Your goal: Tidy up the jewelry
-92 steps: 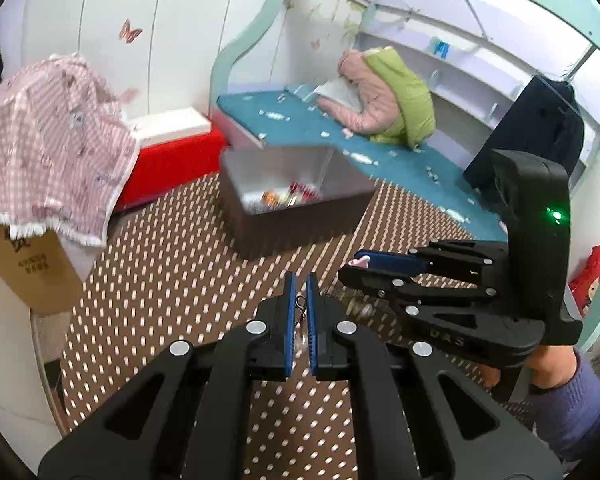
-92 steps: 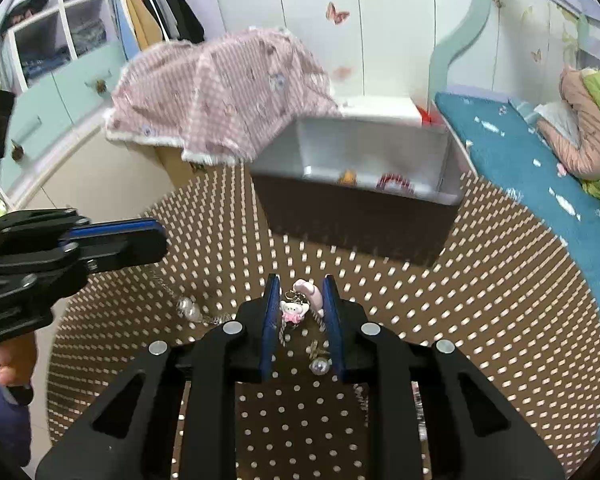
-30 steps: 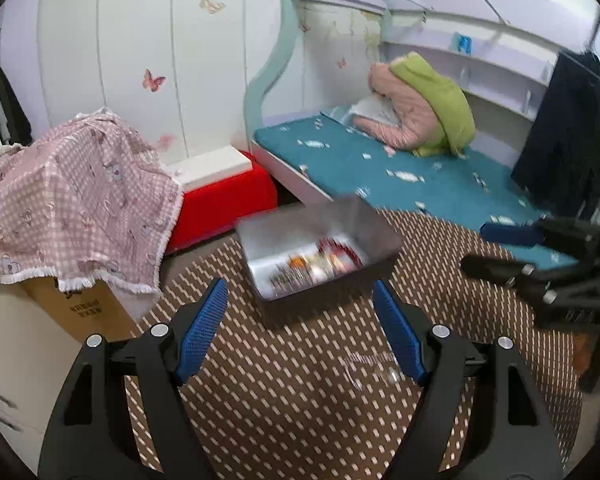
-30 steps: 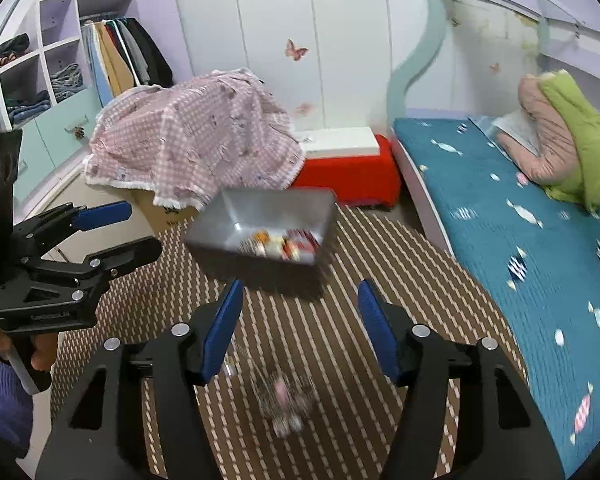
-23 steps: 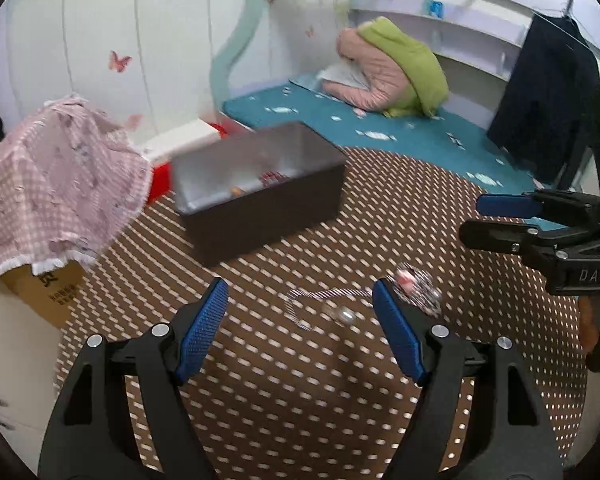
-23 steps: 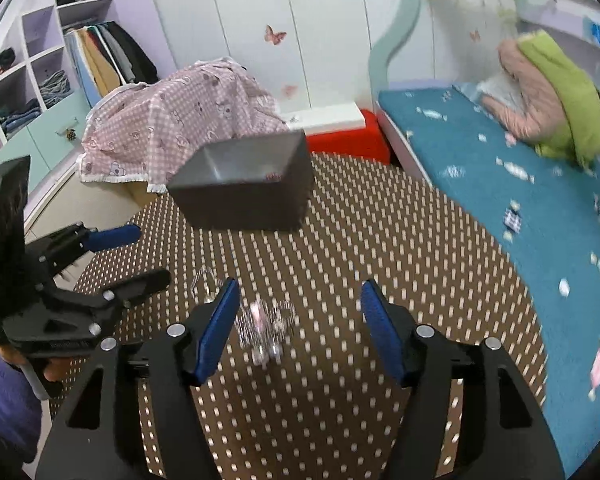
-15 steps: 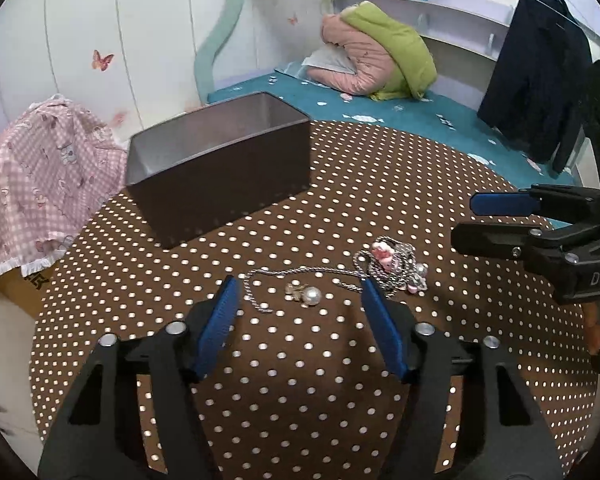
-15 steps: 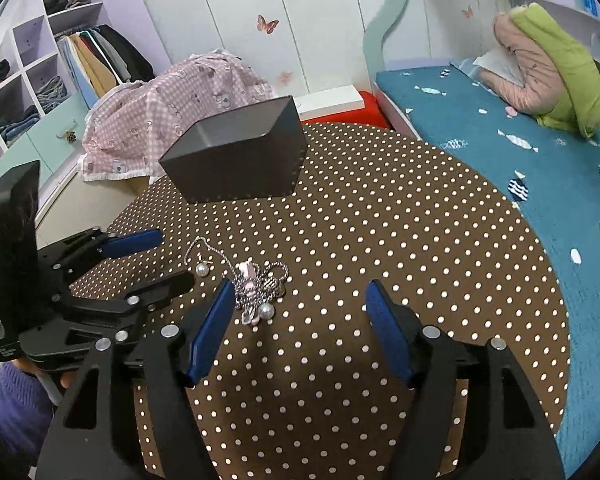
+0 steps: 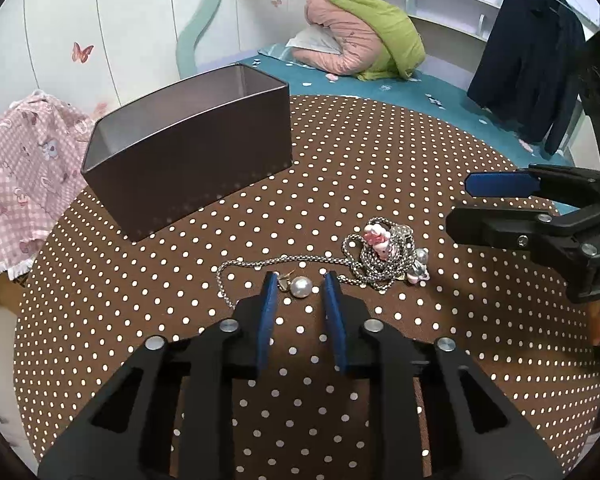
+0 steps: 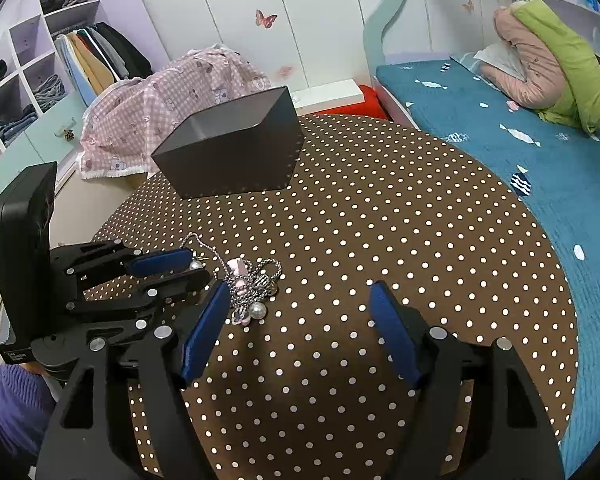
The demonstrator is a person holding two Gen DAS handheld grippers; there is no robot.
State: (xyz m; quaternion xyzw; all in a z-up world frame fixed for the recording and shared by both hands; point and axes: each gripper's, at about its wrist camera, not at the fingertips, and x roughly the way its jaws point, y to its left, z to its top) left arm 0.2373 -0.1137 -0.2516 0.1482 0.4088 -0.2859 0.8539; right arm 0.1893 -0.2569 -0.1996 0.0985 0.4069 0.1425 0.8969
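Observation:
A tangle of silver chain with a pink charm (image 9: 384,250) lies on the brown polka-dot table (image 9: 380,152); it also shows in the right wrist view (image 10: 252,284). A pearl earring (image 9: 301,287) lies between the blue pads of my left gripper (image 9: 299,285), whose jaws stand partly closed around it without touching. My right gripper (image 10: 296,304) is wide open and empty, just right of the tangle. A dark open box (image 9: 188,156) stands at the back left of the table; it also shows in the right wrist view (image 10: 232,148).
A pink checked cloth (image 10: 172,96) covers something past the table's left edge. A bed with a teal cover (image 10: 500,136) and a pink and green jacket (image 9: 360,36) runs along the far right. A dark coat (image 9: 528,64) hangs at right.
Both grippers have come down close to the table and the jewelry. My left gripper's jaws have narrowed around the pearl earring. My right gripper stays wide open.

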